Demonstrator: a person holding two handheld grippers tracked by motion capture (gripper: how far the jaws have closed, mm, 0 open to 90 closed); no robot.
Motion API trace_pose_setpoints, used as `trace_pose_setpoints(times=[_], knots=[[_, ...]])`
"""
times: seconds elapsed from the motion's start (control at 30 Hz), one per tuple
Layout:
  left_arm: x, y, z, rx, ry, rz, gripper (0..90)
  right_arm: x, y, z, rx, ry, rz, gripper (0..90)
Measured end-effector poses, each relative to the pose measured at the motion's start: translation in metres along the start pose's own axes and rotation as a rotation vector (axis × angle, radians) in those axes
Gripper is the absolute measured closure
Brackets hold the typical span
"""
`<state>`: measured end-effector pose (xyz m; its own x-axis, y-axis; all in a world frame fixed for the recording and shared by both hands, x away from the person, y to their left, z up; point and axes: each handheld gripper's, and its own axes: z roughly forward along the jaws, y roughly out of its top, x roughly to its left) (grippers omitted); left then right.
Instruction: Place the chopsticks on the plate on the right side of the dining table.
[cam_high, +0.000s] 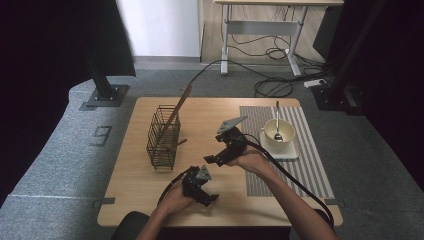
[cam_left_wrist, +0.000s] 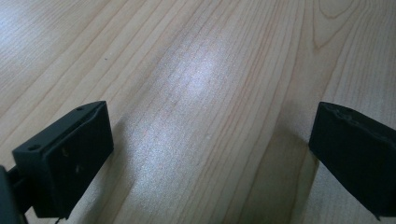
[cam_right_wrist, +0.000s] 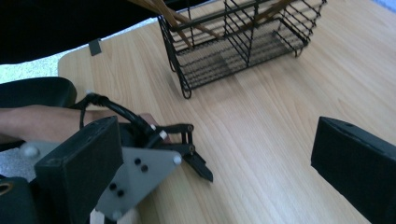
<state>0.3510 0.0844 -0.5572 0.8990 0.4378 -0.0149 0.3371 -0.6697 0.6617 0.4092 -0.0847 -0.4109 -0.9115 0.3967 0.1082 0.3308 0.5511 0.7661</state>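
My left gripper (cam_high: 209, 196) rests low over the near middle of the wooden table (cam_high: 131, 186), held in a hand. In the left gripper view its jaws (cam_left_wrist: 210, 140) stand wide open over bare wood with nothing between them. My right gripper (cam_high: 214, 159) hovers just beyond it, pointing left toward the black wire basket (cam_high: 163, 139). In the right gripper view the right gripper (cam_right_wrist: 215, 154) is open and empty, with the left gripper (cam_right_wrist: 194, 156) and the basket (cam_right_wrist: 233, 44) ahead of it. Long wooden sticks (cam_high: 176, 112) lean in the basket.
A striped placemat (cam_high: 312, 167) covers the table's right part. On it a cream cup (cam_high: 285, 131) with a spoon (cam_high: 277, 120) stands on a white square coaster (cam_high: 289, 152). Cables trail from both grippers toward the near edge. Dark stands flank the table.
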Motion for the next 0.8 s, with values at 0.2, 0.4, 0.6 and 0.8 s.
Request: trace_pose_setpoints(times=[0.2,0.4,0.6,0.8], knots=[[0.000,0.000,0.000,0.004,0.000,0.001,0.0,0.002,0.011,0.005,-0.008,0.014,-0.010,10.0],[0.000,0.000,0.000,0.003,-0.004,0.001,0.0,0.005,0.026,0.010,-0.011,0.027,-0.015,15.5],[0.000,0.000,0.000,0.004,-0.003,0.002,0.0,0.010,0.039,0.014,-0.012,0.039,-0.037,24.1],[0.000,0.000,0.000,0.002,-0.003,0.000,0.0,0.014,0.049,0.018,-0.016,0.059,-0.047,29.7]])
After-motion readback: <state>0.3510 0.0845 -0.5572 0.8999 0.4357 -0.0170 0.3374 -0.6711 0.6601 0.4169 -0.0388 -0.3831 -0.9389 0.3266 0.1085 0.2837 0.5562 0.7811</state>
